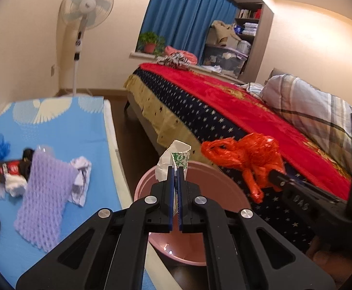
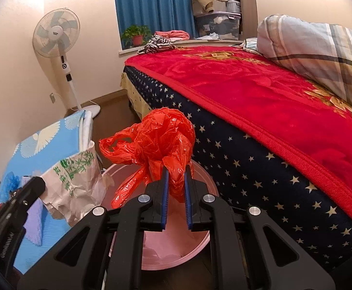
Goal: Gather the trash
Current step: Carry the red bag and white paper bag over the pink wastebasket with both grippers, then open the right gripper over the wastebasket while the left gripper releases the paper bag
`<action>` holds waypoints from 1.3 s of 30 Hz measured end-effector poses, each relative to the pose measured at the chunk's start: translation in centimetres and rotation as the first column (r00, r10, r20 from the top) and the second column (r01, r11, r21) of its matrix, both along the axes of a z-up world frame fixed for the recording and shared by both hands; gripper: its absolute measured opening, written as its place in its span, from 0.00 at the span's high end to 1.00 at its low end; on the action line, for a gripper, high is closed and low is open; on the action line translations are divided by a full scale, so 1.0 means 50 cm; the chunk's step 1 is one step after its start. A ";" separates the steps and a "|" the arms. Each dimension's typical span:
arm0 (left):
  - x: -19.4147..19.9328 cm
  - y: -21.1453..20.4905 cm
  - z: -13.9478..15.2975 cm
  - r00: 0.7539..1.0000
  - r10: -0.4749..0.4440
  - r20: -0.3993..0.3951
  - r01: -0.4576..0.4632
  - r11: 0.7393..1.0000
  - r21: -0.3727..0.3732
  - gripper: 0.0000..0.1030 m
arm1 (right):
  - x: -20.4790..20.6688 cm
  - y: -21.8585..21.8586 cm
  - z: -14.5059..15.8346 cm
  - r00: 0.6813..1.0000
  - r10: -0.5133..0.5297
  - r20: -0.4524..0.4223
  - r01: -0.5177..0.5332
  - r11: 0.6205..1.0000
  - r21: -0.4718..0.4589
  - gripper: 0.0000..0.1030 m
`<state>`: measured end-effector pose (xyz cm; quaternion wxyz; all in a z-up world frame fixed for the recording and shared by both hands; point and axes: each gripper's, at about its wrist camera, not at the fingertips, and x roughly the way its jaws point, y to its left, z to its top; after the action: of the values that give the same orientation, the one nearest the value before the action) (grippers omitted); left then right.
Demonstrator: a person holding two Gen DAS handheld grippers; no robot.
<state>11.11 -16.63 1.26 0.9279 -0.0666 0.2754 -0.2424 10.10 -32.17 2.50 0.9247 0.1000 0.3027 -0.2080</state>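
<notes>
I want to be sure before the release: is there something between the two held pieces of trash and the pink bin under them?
Nothing visible blocks the way. The crushed paper cup in the left gripper and the orange plastic bag in the right gripper both hang over the open mouth of the pink bin.

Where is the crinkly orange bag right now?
The orange bag is pinched in the right tongs, held above the pink bin beside the bed. In the left wrist view it hangs right of the crumpled paper cup.

Pink bin's [image 1: 149, 183] bottom behind grippers
</notes>
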 end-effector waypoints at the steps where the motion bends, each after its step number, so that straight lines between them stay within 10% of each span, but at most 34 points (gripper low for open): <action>1: 0.004 -0.001 -0.008 1.000 0.000 -0.010 0.000 1.000 0.002 0.98 | 0.001 0.000 -0.004 1.000 -0.001 -0.005 0.001 1.000 0.000 0.88; 19: 0.028 -0.010 -0.035 0.997 -0.047 -0.065 0.046 0.999 -0.012 0.98 | 0.017 -0.004 -0.028 0.999 -0.010 -0.036 0.010 1.000 -0.001 0.85; 24: 0.030 0.003 -0.033 0.998 -0.019 -0.065 0.019 1.000 -0.011 0.73 | 0.009 -0.009 -0.022 0.999 -0.039 -0.018 0.039 0.999 0.001 0.48; 39: -0.044 0.109 0.010 0.996 0.085 -0.006 -0.085 0.996 0.010 0.73 | -0.026 0.071 0.005 0.994 0.101 0.030 -0.101 0.995 0.000 0.41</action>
<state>8.89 -11.20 1.74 0.9367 -0.0747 0.2765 -0.2013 8.82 -28.63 2.73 0.9385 0.0882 0.2935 -0.1592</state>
